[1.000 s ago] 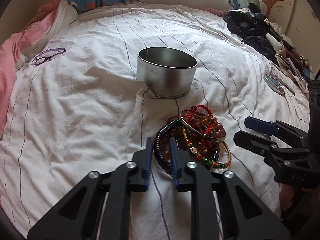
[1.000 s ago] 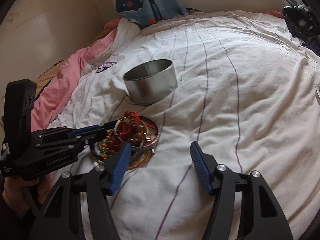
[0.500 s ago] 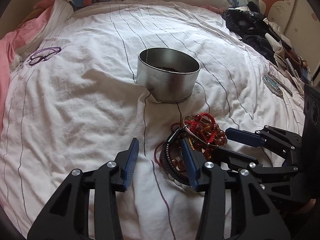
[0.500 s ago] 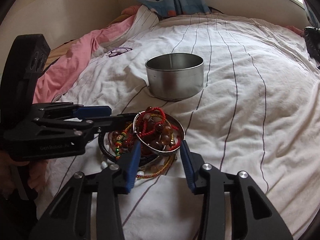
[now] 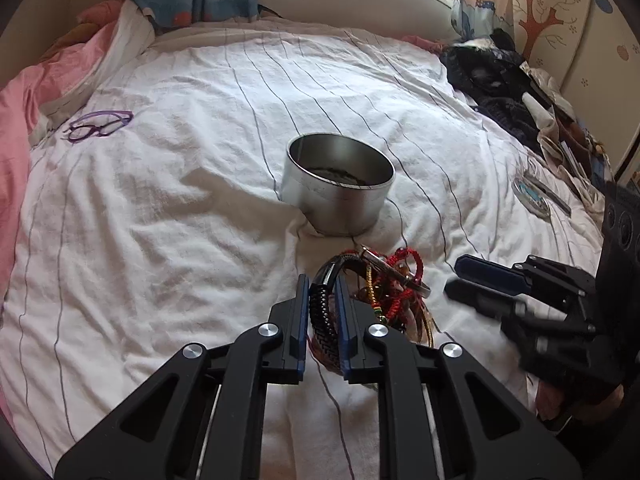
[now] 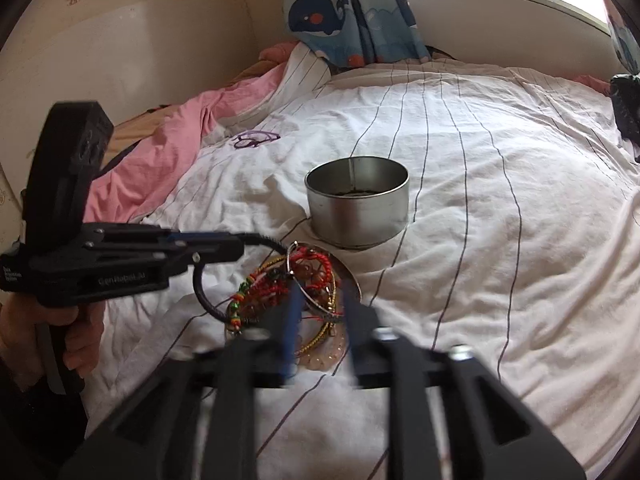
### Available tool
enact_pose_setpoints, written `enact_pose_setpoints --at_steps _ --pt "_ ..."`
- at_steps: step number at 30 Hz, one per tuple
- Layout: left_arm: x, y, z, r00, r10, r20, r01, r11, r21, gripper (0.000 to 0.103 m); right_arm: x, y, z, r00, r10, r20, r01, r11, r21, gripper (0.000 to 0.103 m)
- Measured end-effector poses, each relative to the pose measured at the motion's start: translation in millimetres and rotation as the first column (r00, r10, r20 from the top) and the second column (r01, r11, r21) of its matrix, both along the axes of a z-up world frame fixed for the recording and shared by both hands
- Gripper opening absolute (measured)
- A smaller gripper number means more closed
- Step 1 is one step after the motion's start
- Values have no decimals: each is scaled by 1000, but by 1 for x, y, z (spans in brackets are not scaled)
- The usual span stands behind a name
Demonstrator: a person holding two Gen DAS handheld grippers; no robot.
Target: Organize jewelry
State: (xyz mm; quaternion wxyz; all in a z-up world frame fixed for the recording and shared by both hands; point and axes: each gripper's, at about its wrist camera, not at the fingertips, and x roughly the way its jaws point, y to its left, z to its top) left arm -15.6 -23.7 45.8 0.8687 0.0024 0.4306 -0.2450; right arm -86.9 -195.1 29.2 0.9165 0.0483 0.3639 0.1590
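Left wrist view: the left gripper (image 5: 322, 312) is clamping its jaws, which have just been closing, on a black braided bracelet (image 5: 320, 312) at the near edge of a tangle of bracelets (image 5: 384, 292) — red cord, gold chain, a silver bangle — that is lying on the white striped bed sheet (image 5: 180, 208). A round metal tin (image 5: 338, 188) is sitting on the bed just beyond the tangle, something dark lying in its bottom. The right gripper (image 5: 464, 280) is hovering to the right of the pile, apart from it. Purple glasses (image 5: 98, 126) are lying far off to the left.

Right wrist view: the right gripper (image 6: 320, 320), blurred, is standing over the near side of the bracelets (image 6: 296, 288) with its jaws well apart, having just been opening, and gripping nothing. A hand (image 6: 52, 340) is holding the left gripper (image 6: 236, 244), whose tips are pinching the black bracelet (image 6: 208, 292). The tin (image 6: 358, 200) is standing just beyond the pile.
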Motion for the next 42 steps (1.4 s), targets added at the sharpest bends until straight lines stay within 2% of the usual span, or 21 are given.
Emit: enact_pose_setpoints --at_steps 1,2,5,7,11,14,15,17,18,21,25,29,32,34,36,37,38,39,41,42 --pt "1 6 5 1000 22 17 -22 1000 0 12 0 2 2 1000 1 19 -1 1000 -3 67" --pt "3 10 9 999 35 24 -35 999 8 12 1 4 2 1000 12 16 -12 1000 -10 67" --pt "9 20 12 996 71 48 -75 994 78 12 9 8 0 999 41 -15 -41 999 -35 60" --pt "15 22 2 998 59 2 -59 988 141 12 12 11 -1 998 59 -25 -60 997 -44 60" --pt "23 29 -22 994 77 -82 -62 984 166 13 21 15 -11 996 60 -60 -65 995 -72 58" --pt "25 29 -31 992 83 -100 -66 985 161 22 25 17 -19 996 49 -78 -56 994 -93 58" --pt "26 29 -33 991 82 -101 -65 985 159 32 25 17 -22 995 45 -87 -54 994 -97 58" --pt "24 24 -37 992 81 -99 -64 984 167 44 27 14 -27 993 38 -110 -47 996 -77 58" --pt "24 23 -37 992 77 -96 -60 983 173 46 27 12 -29 992 36 -118 -43 997 -62 58" --pt "24 20 -39 993 76 -92 -59 982 182 50 29 5 -35 988 33 -149 -32 999 10 58" --pt "26 25 -38 992 93 -88 -78 983 166 56 33 -17 -40 982 6 -188 25 987 160 58" --pt "28 28 -35 991 108 -82 -95 983 155 56 36 -21 -38 982 -37 -187 67 984 162 58" --pt "27 26 -33 992 113 -51 -102 979 177 57 39 -17 -38 981 -59 -186 80 991 109 39" --pt "29 25 -35 992 113 -47 -102 977 187 57 42 -15 -41 978 -55 -201 75 992 97 34" --pt "32 23 -39 993 107 -52 -95 976 197 56 44 -13 -42 978 -43 -203 61 995 83 24" --pt "32 21 -40 994 99 -46 -88 976 199 50 45 -11 -43 979 -39 -202 55 996 71 22" --pt "32 18 -40 996 81 -47 -70 976 206 19 45 -10 -43 979 -33 -200 46 997 60 16" --pt "31 14 -41 997 61 -42 -49 971 236 11 44 -8 -41 981 -42 -188 50 998 37 7" --pt "28 12 -38 999 36 -30 -29 974 223 10 42 -8 -38 984 -36 -172 43 998 38 5" --pt "26 15 -32 1000 24 -20 -20 985 174 10 40 -8 -36 986 -38 -162 45 998 39 5"
